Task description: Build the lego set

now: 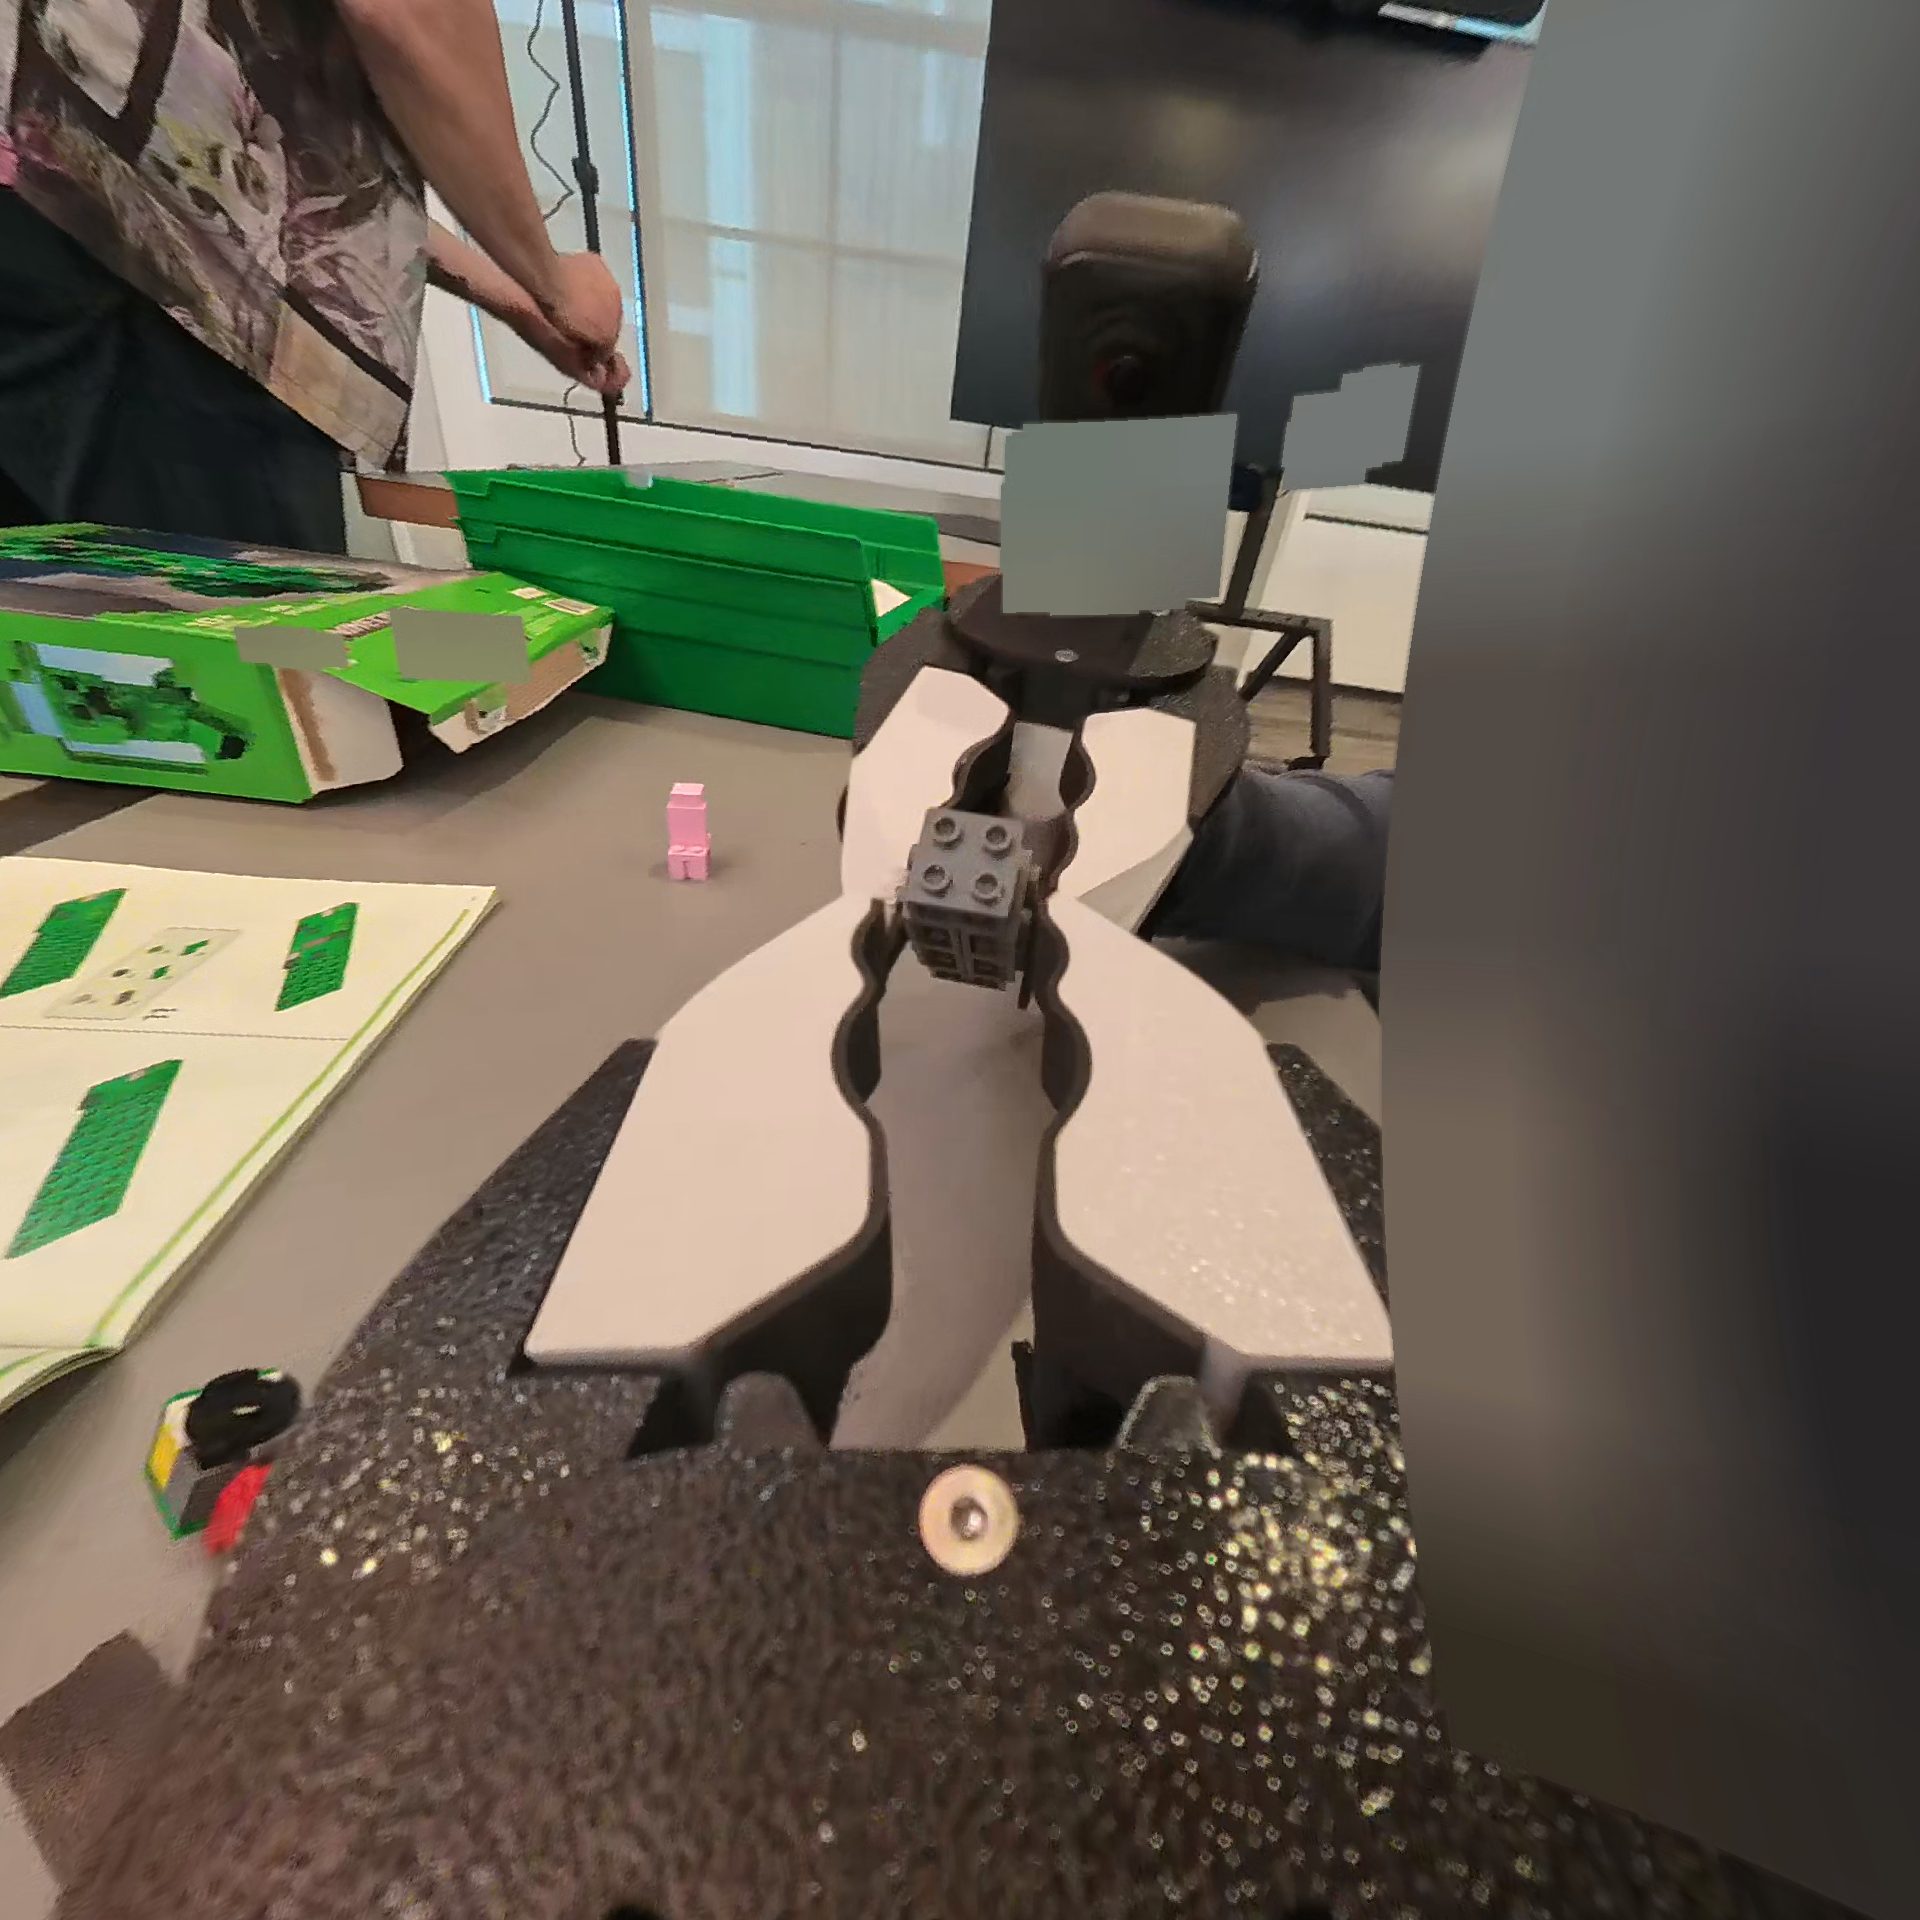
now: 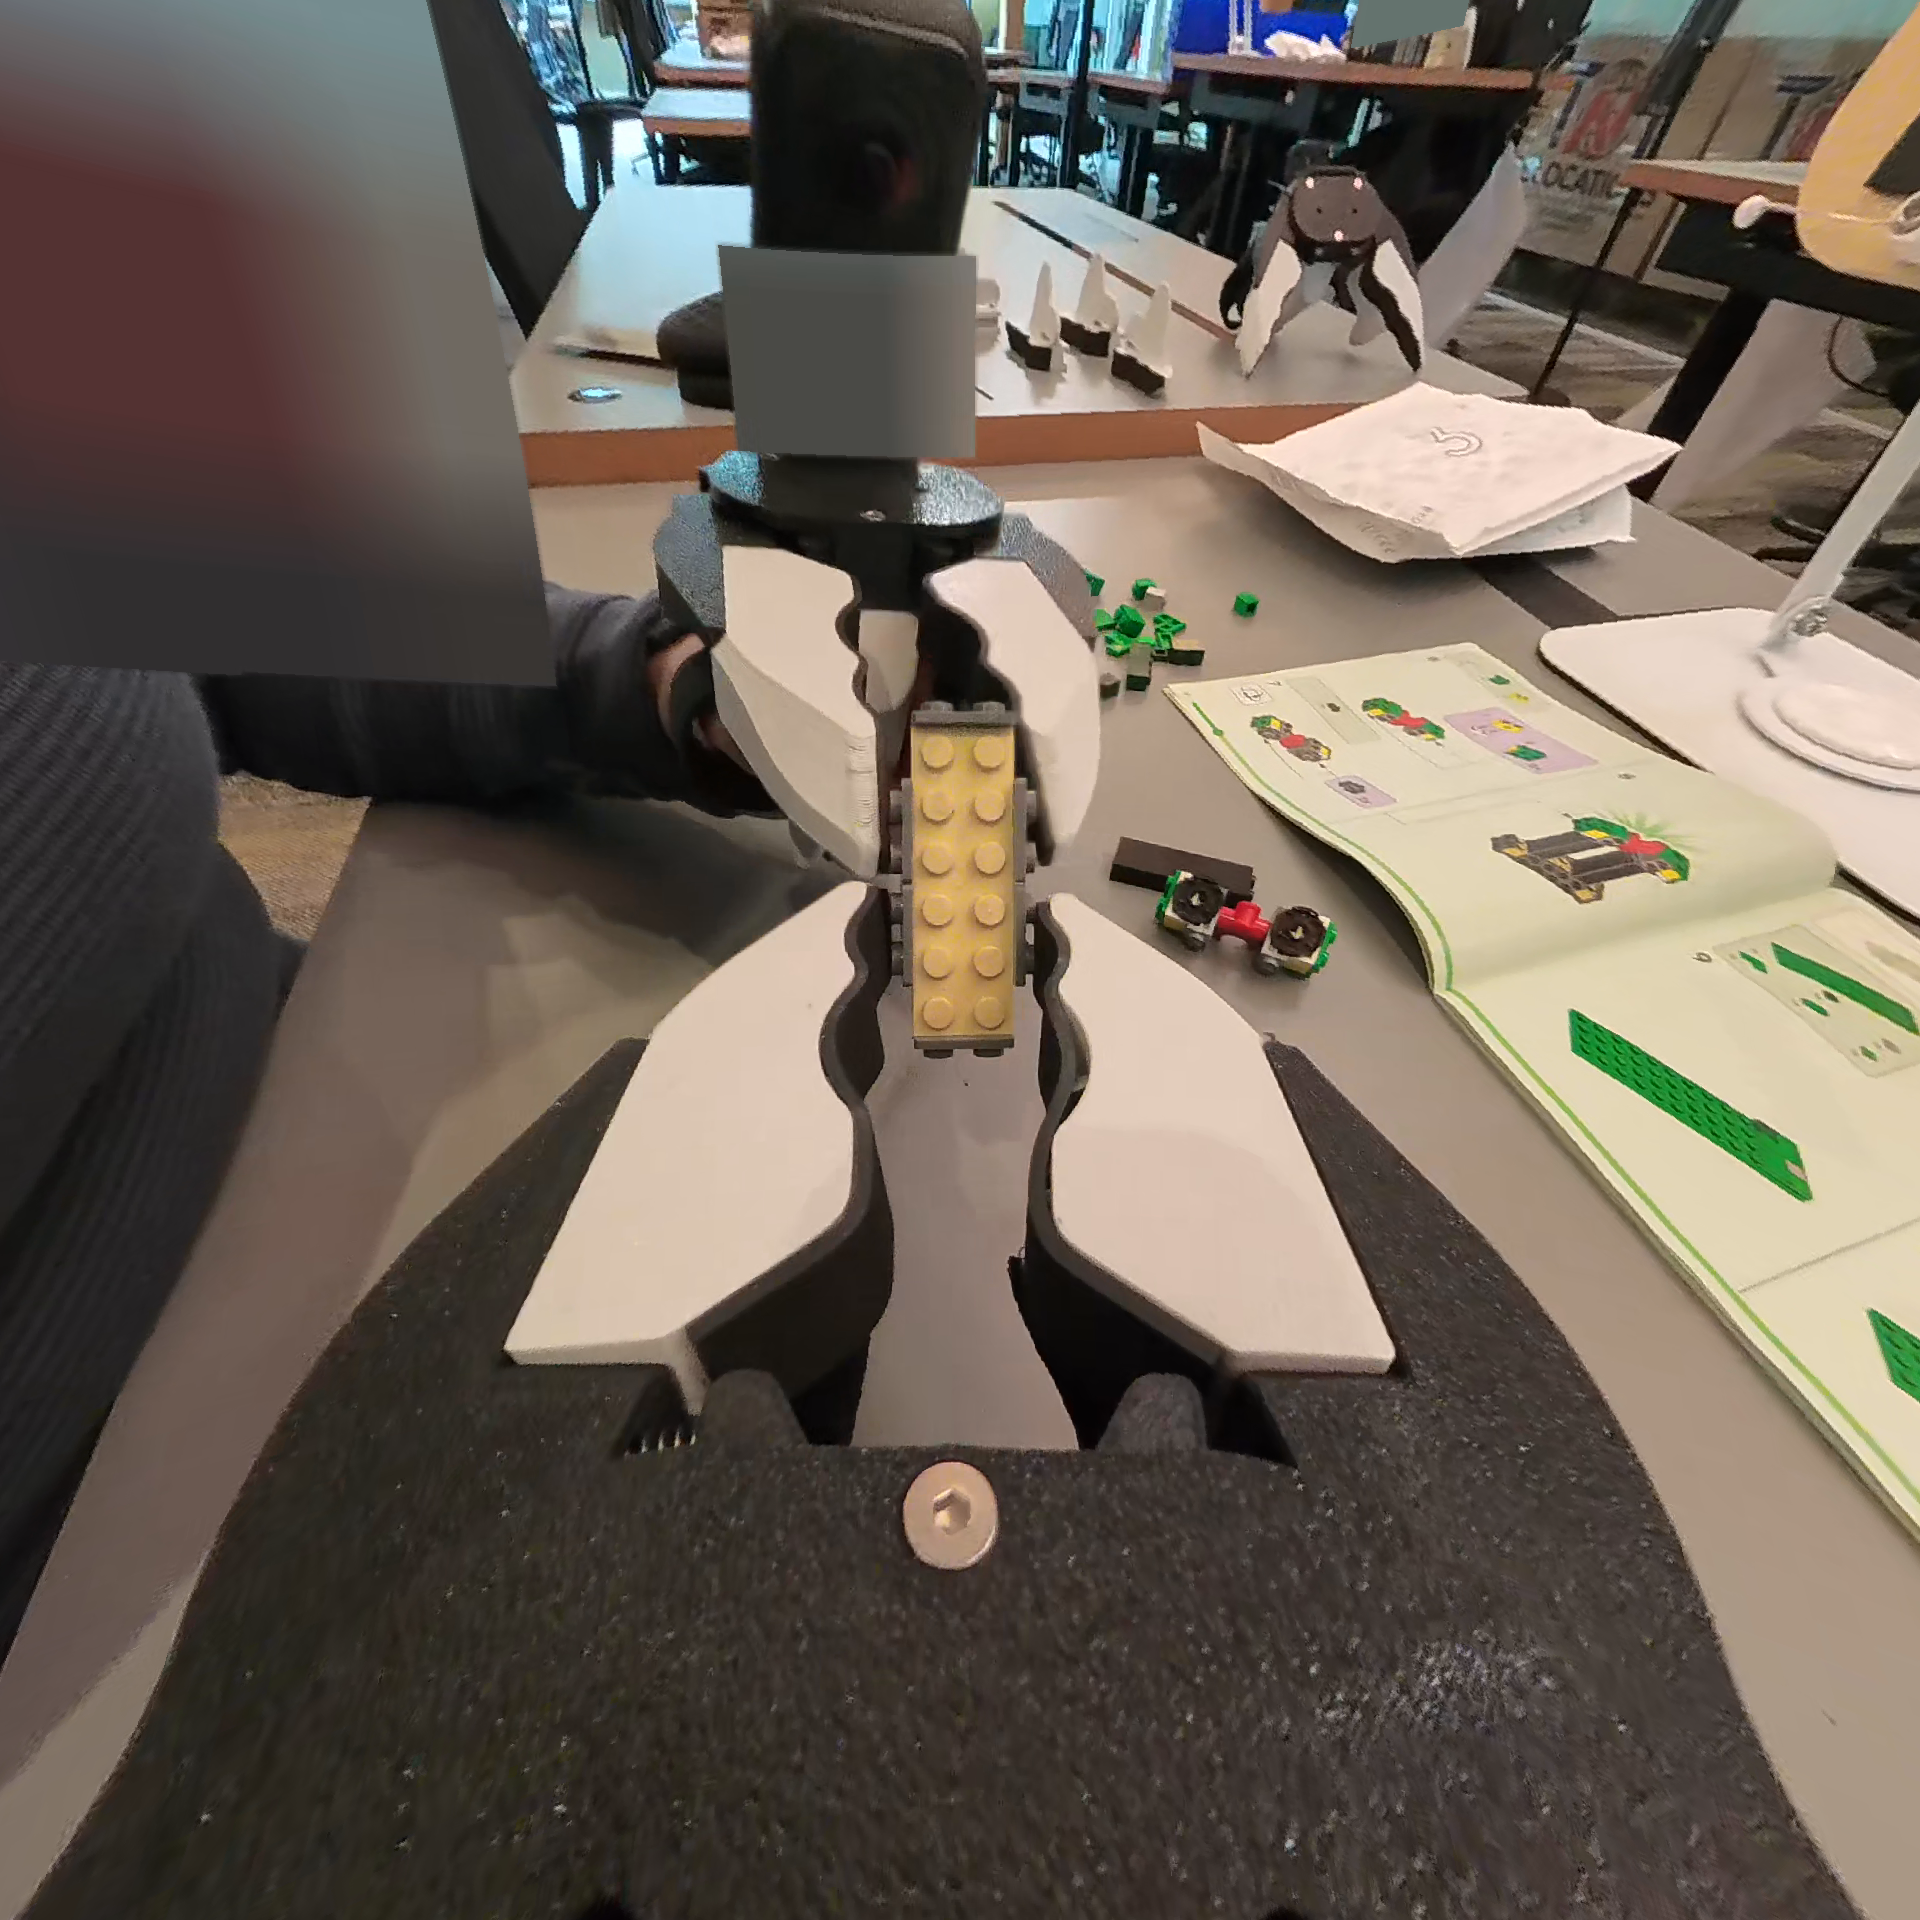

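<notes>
A grey Lego block assembly (image 1: 971, 899) hangs above the grey table (image 1: 582, 935), held from both ends. In the right wrist view it (image 2: 961, 883) is long, with tan studded plates on top. My left gripper (image 1: 961, 935) is shut on its near end in the left wrist view. My right gripper (image 1: 1023, 790) faces it and grips the far end. In the right wrist view my right gripper (image 2: 956, 920) is shut on the near half, and my left gripper (image 2: 940, 748) clamps the far half. The assembly's underside is hidden.
An open instruction booklet (image 2: 1662, 935) lies to the right, a small wheeled black, red and green assembly (image 2: 1247, 920) and a black brick (image 2: 1174, 862) beside it. Loose green bricks (image 2: 1143, 623), a pink figure (image 1: 688, 831), a green box (image 1: 208, 675), a green bin (image 1: 707, 592). A person stands far left. Only a small space, under 4 cm, lies between the two pairs of fingers.
</notes>
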